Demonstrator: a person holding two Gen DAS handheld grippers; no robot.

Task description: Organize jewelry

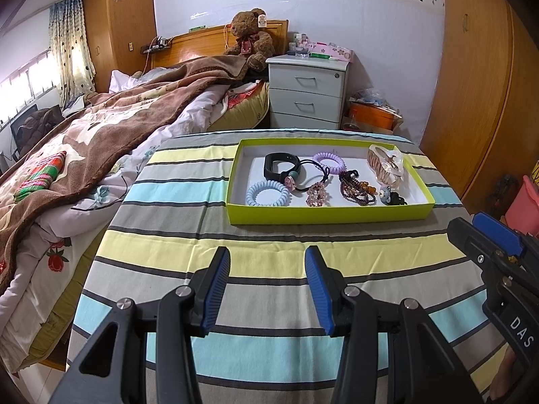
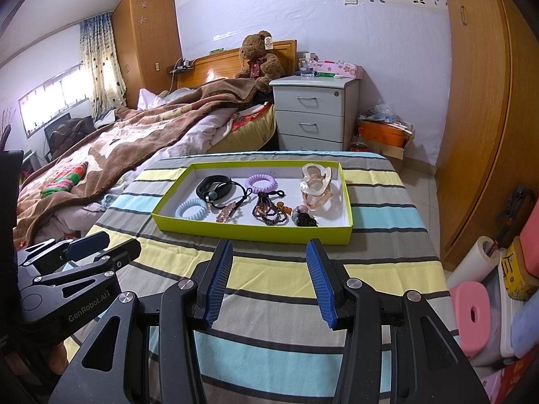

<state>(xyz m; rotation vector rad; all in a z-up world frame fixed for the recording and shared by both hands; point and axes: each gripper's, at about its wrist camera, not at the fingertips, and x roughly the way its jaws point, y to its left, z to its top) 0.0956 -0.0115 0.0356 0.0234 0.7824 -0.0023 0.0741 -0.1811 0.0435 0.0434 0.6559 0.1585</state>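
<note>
Striped table (image 1: 269, 262), green tray (image 1: 323, 214) of jewelry on it, both grippers held back.

Seen from left wrist: left gripper (image 1: 267, 284) over bare cloth, fingers wide apart, holding nothing; tray at 12 o'clock, well apart; right gripper (image 1: 485, 235) entering at 3 o'clock, gap not readable here. Seen only from right wrist: right gripper (image 2: 269, 279) also spread wide and empty; left gripper (image 2: 101, 245) at 9 o'clock; pink stool (image 2: 471, 316) at 4 o'clock beside table. Inside tray: clear hair claw (image 1: 387, 165) at 2 o'clock corner, black band (image 1: 281, 165) at 10 o'clock, purple coil tie (image 1: 329, 161) near far wall, blue coil tie (image 1: 267, 193) at 8 o'clock, dark bead bracelets (image 1: 357, 188) toward near wall.
</note>
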